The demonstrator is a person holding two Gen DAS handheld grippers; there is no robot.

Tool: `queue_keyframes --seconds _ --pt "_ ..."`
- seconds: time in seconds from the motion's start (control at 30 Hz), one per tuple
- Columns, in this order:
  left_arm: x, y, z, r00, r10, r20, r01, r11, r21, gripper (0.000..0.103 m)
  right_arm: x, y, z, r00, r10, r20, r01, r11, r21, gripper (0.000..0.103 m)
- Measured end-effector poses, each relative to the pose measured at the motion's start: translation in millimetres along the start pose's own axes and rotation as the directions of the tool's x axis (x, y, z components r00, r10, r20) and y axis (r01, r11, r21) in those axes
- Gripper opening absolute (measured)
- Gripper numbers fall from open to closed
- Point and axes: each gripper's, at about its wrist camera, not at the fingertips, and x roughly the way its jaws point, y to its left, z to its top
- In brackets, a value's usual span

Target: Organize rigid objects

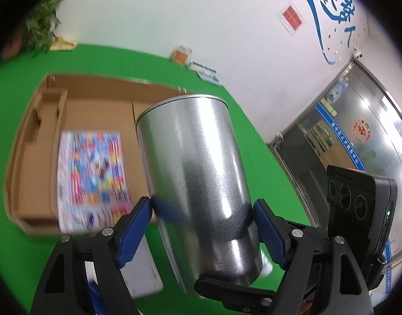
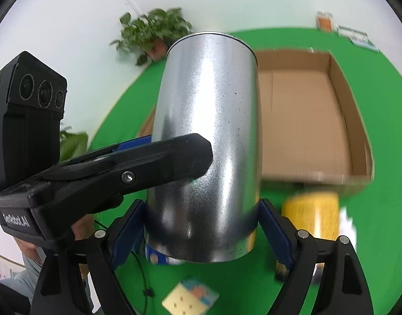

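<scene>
A: Left wrist view, biggest first: green table [image 1: 214,99], cardboard box [image 1: 77,99] far left, colourful booklet [image 1: 92,176] inside.
B: Cup?
A: Silver tumbler [image 1: 198,181] off the table, near the box. Left gripper [image 1: 202,210] and right gripper [image 2: 202,215] both clamp its lower body.

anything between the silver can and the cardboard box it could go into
Nothing visible does. Both grippers, left and right, clamp the metal can above the green table. The cardboard box lies open beyond it; a colourful booklet covers part of its floor, the rest is bare.
</scene>
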Motion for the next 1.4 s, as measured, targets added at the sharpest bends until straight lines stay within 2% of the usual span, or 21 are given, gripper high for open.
queue_keyframes --seconds 0.17,0.33,0.63,0.9,1.03,1.23,1.3,1.4 --pt "6 6 40 1.0 0.01 -0.006 -0.01 1.0 0.002 0.078 -1 -2 43 1.0 0.01 0.022 -0.009 1.0 -0.006 0.085" --pt "27 21 56 0.999 0.006 -0.052 -0.007 1.0 -0.021 0.078 20 -8 69 1.0 0.008 -0.001 -0.008 1.0 0.019 0.085" --pt "79 46 63 0.988 -0.007 -0.155 -0.004 0.998 -0.07 0.079 61 -31 76 0.997 0.012 -0.077 -0.005 0.996 0.09 0.084" --pt "123 73 53 0.966 -0.015 -0.258 -0.02 0.991 -0.13 0.078 103 -62 66 0.987 0.014 -0.158 0.012 0.987 0.162 0.084" --pt "137 83 48 0.956 0.009 -0.293 -0.053 0.988 -0.142 0.077 123 -71 65 0.98 0.048 -0.192 -0.002 0.973 0.232 0.084" --pt "150 88 43 0.936 0.026 -0.351 -0.079 0.987 -0.137 0.074 148 -78 57 0.971 0.01 -0.239 0.049 0.97 0.239 0.084" --pt "151 88 41 0.934 0.031 -0.357 -0.082 0.988 -0.13 0.074 154 -74 57 0.968 -0.023 -0.249 0.079 0.973 0.217 0.084" --pt "150 87 42 0.935 0.034 -0.354 -0.083 0.989 -0.126 0.074 160 -72 56 0.968 -0.031 -0.251 0.087 0.973 0.215 0.084"
